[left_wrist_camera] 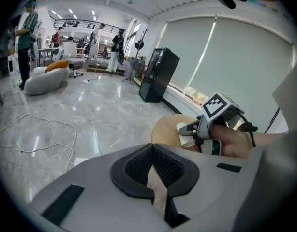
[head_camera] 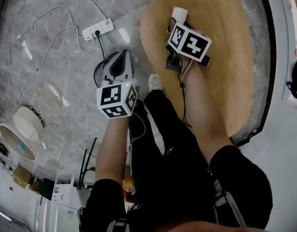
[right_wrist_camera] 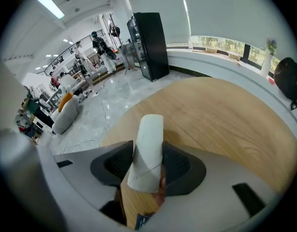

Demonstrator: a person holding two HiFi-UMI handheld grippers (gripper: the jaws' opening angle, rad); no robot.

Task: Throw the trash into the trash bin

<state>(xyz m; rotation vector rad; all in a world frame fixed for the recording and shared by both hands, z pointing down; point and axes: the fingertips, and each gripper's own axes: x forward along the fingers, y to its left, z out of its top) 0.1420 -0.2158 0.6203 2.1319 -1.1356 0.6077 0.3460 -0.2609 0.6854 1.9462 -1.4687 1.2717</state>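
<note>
Over the round wooden table [right_wrist_camera: 221, 124], the right gripper [right_wrist_camera: 148, 167] has its jaws set fairly wide around a white cardboard tube [right_wrist_camera: 149, 139]. One pad presses each side, so the tube stands nearly upright between them with its upper end poking out beyond the jaws. The left gripper [left_wrist_camera: 154, 168] hangs over the grey marble floor [head_camera: 51, 71] beside the table, its jaws together with nothing between them. The step in hand looks like carrying the tube off to a bin. Doing it well probably means keeping the squeeze even, since a hollow card tube is likely to buckle under too much force or slide out lengthwise under too little. Holding it near its middle, as now, should limit swinging, and release is best saved until the tube is straight above an opening. As for containers, no trash bin can be identified with certainty. In the head view, two round white vessels [head_camera: 26, 121] sit on the floor at the far left, well apart from both grippers. Whether either is the bin, or what lies inside, cannot be made out.
</note>
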